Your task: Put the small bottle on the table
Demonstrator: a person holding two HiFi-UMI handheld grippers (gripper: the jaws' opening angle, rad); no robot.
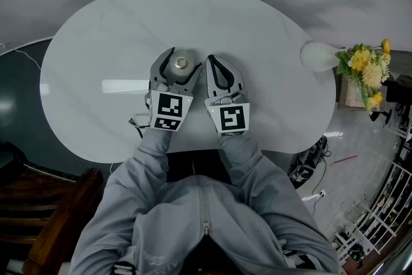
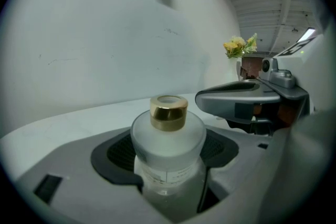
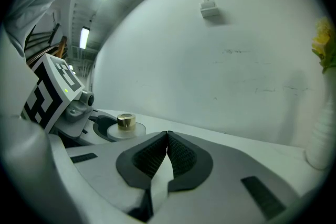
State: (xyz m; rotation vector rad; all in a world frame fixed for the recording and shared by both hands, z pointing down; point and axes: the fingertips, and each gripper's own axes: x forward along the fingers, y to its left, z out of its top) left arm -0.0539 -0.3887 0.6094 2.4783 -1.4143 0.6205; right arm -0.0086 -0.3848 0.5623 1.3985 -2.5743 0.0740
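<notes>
the small bottle (image 2: 167, 139) sits between the jaws of the left gripper (image 1: 180, 65), over the near middle of the pale oval table (image 1: 96, 35), just in front of the person in the grey sleeves. the dark ribbed pads press on its body from both sides, below the rounded shoulder, and the gold cap (image 2: 168, 111) stands clear above them, upright. from where i stand i cannot tell whether its base is touching the tabletop or hanging just above it. the right gripper (image 3: 167, 139) is just beside the left one, its jaws closed together with nothing in them, so it takes no part in the hold. the bottle looks like frosted glass with a small label low on the side: i would judge it stiff, a bit weighty for its size, smooth enough to slip, and likely to crack if it comes down hard on that stone-like top. the wide body is the right place to hold it, as it is held now; the cap is narrow and shiny and might twist or pull off. setting it down calls for a slow, level descent and a gentle opening of the jaws so it does not tip. some yellow flowers (image 1: 364, 67) stand well apart at the far right edge, out of the way.
</notes>
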